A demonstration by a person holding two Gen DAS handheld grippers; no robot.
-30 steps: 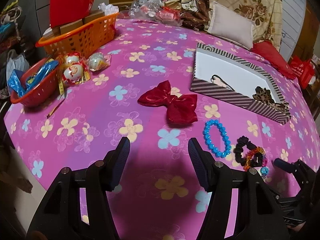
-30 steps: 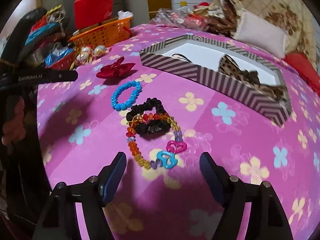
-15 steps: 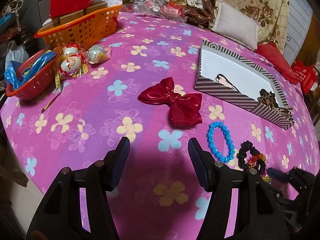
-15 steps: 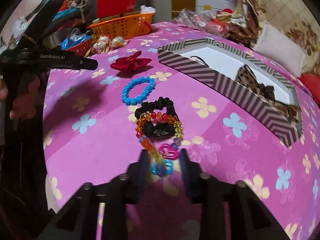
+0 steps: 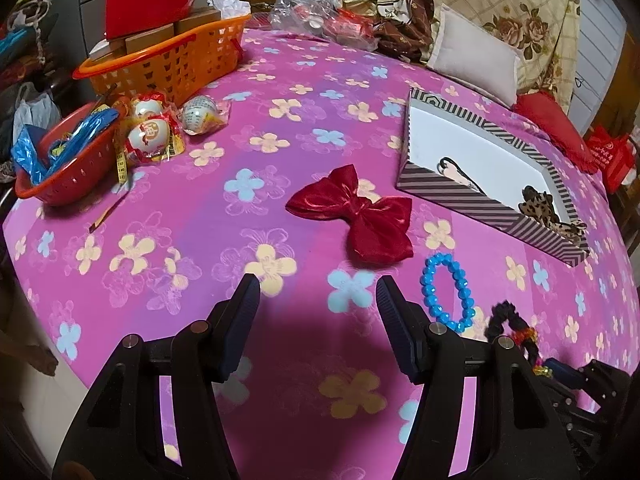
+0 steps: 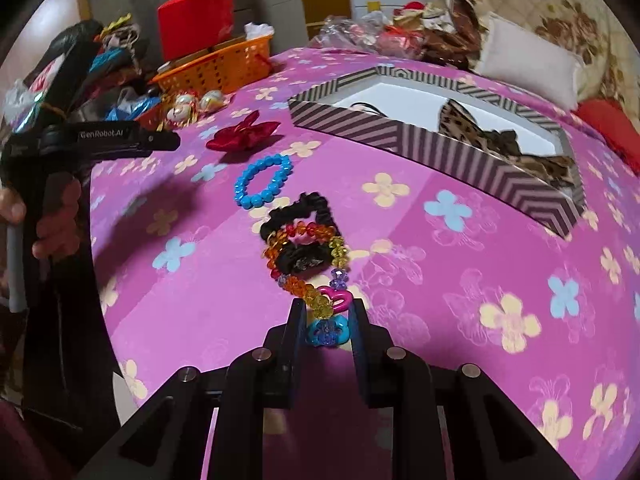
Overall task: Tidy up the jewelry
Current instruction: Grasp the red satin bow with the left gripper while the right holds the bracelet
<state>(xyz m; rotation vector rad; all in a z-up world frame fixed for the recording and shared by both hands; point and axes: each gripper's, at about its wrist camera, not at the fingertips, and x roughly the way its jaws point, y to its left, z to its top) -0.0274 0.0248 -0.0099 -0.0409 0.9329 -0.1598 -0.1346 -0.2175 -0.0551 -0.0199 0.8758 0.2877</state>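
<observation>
Rainbow bead bracelet (image 6: 306, 276) | right gripper (image 6: 326, 330) jaws now pinching its blue charm, previously spread | left gripper (image 5: 318, 312) jaws spread

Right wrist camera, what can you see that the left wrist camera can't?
Only the right wrist view shows the right gripper shut on the rainbow bracelet at its blue charm, plus the hand holding the other gripper. Only the left wrist view shows the open left gripper over bare cloth and the red bowl. Both show the red bow, blue bracelet, black scrunchie, striped box and orange basket.
</observation>
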